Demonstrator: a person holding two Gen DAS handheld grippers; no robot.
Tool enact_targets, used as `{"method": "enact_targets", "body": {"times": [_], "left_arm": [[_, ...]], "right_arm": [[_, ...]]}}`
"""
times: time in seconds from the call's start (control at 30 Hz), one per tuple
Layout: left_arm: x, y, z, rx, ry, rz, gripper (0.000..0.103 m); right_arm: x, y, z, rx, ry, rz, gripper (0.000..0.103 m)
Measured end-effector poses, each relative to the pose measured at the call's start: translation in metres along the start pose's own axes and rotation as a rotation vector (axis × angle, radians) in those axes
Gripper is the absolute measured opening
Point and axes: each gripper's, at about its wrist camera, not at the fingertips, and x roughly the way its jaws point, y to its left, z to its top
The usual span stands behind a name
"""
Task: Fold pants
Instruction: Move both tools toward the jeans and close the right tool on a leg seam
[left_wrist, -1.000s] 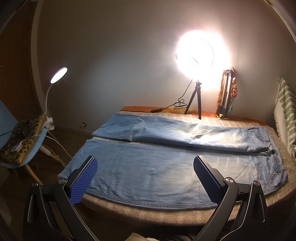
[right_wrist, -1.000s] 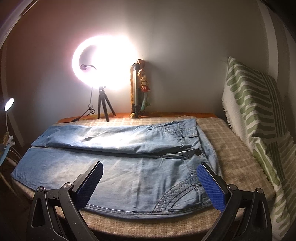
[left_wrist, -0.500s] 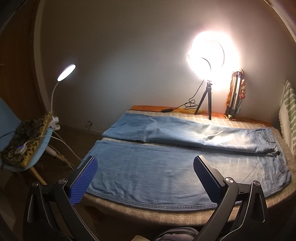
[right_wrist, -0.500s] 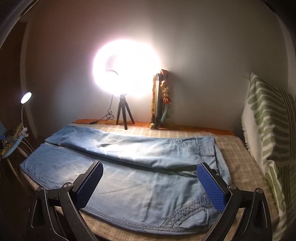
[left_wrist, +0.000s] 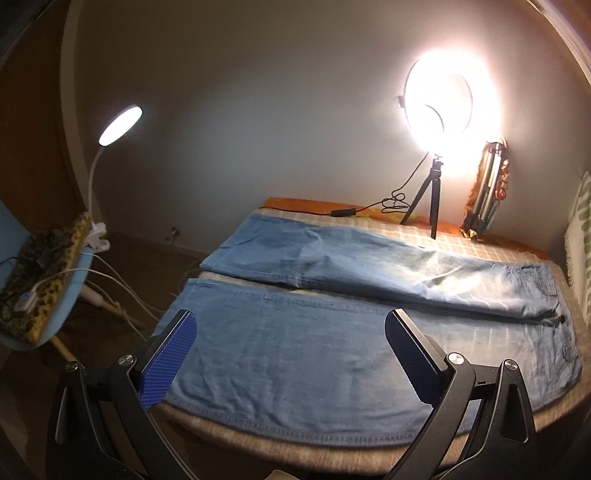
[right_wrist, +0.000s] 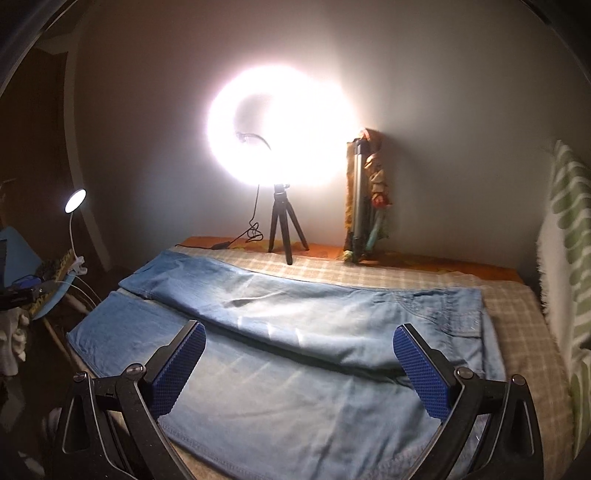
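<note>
Pants (left_wrist: 332, 354) lie flat and spread out on the bed (right_wrist: 517, 306), both legs side by side, hems toward the left end, waistband toward the right near the striped pillow (right_wrist: 565, 236). Checked blanket under them. The near leg runs along the bed's front edge; the far leg (left_wrist: 369, 266) sits beside it with a narrow gap between them.

Left tool (left_wrist: 288, 350): jaws wide apart, holding nothing, hovering above the near leg toward the hem end. Right tool (right_wrist: 299, 362): jaws also spread, empty, hovering over the seat and crotch area near the waistband. Neither touches the denim as far as the views show.

Step in hand: approach, before the first grasp. No fold made yet, so the task looks to be at its very start.

Next move, my call: bring both tools down onto the near edge, left by the hem, right by the waistband, pinch the outer seam, then carry the near leg over onto the far one. It needs both ends lifted evenly so the leg doesn't twist. Denim is heavy-ish and may slip from a shallow pinch.

Ring light (left_wrist: 437, 94) on its tripod stands at the back by the wall, clear of the fold path. A clip lamp (left_wrist: 120, 125) sits on a chair at left.
</note>
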Motion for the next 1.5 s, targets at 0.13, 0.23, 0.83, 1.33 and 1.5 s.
{"method": "enact_targets", "body": {"times": [0.13,0.23,0.83,1.33,1.5], "left_arm": [[0.039,-0.004,0.014,0.026,0.02,0.011,0.101],[0.066,-0.006,0.021,0.033,0.046,0.006,0.101],[0.234,-0.034,0.043,0.085,0.197,0.008,0.099],[0.292,-0.022,0.036,0.059,0.29,0.03,0.097],[0.305,-0.014,0.037,0.009,0.324,0.013,0.097]], "right_arm": [[0.052,-0.003,0.021,-0.022,0.054,0.039,0.103],[0.1,-0.002,0.036,-0.05,0.094,0.078,0.102],[0.342,0.002,0.049,-0.242,0.386,0.192,0.096],[0.418,0.001,0.028,-0.317,0.549,0.241,0.098],[0.411,0.01,0.027,-0.334,0.513,0.249,0.072]]}}
